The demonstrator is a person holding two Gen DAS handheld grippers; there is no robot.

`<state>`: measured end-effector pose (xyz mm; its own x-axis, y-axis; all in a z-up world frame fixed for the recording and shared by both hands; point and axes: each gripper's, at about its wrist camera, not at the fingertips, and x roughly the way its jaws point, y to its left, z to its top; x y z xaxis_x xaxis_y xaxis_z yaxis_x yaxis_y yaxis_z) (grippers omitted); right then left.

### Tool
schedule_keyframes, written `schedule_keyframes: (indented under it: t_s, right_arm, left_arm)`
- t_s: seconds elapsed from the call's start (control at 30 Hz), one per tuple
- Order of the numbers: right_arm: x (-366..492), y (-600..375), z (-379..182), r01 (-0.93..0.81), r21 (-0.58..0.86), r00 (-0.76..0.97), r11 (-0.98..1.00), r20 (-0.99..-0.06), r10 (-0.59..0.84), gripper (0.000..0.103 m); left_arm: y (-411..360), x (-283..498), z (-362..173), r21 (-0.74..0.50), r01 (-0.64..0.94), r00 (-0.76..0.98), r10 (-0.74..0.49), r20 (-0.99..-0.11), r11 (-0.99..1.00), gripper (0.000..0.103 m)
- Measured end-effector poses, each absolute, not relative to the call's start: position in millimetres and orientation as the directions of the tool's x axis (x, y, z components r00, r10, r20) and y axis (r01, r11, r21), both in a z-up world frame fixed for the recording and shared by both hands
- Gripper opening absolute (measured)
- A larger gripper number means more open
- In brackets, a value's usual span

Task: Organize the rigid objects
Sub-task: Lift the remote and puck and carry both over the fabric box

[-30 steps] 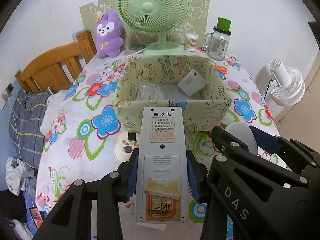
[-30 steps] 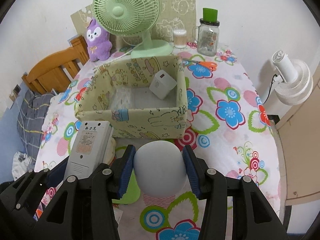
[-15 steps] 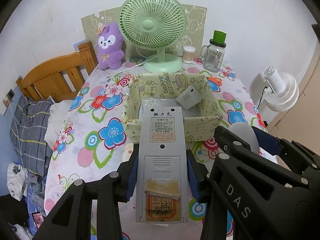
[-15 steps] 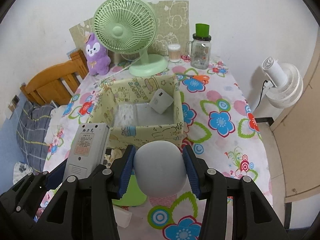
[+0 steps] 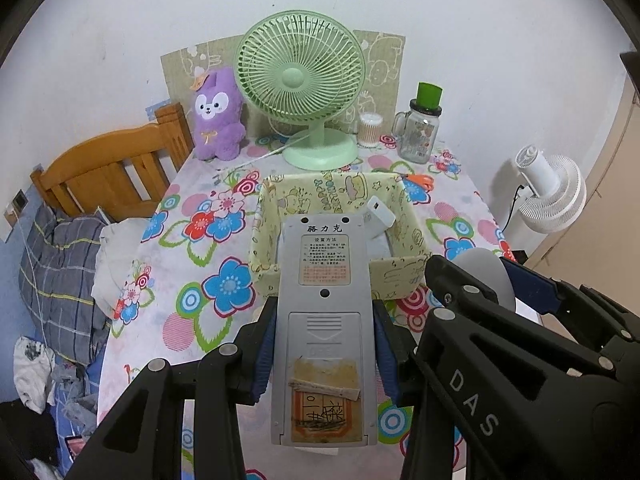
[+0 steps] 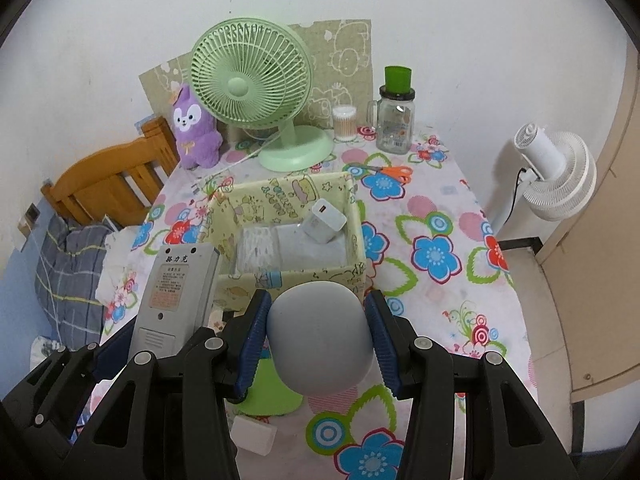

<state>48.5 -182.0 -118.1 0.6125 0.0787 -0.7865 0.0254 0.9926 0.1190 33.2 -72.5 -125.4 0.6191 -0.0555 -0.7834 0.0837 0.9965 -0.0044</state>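
A: Two items held, left to right? Item one?

B: Left gripper point(image 5: 324, 344): clamped on grey remote control point(image 5: 324, 320), back face up, raised over the flowered worktop point(image 5: 192, 264), its tip over the near wall of the yellow cartoon box point(image 5: 412, 236).

A: Item two?

B: Right gripper point(image 6: 318, 340): clamped on rounded grey speaker point(image 6: 318, 332), above the worktop, just before the box's near wall.

A: Box contents?

B: White charger point(image 6: 323, 222) leaning at right wall; clear packet point(image 6: 258, 246) on the floor.

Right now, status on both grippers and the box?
Left gripper shut on remote. Right gripper shut on grey rounded object. Box open ahead, charger inside; nothing blocking.
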Motion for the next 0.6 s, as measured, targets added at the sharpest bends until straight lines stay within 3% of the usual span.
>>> schedule_keyframes:
  t_s: [0.6]
  right_arm:
    - [82, -185, -103, 0.023, 0.097, 0.629, 0.995, -0.775, 0.061, 0.053]
  left_arm:
    - [-74, 62, -113, -0.029, 0.081, 0.645, -0.074, -0.761, 0.996, 0.045]
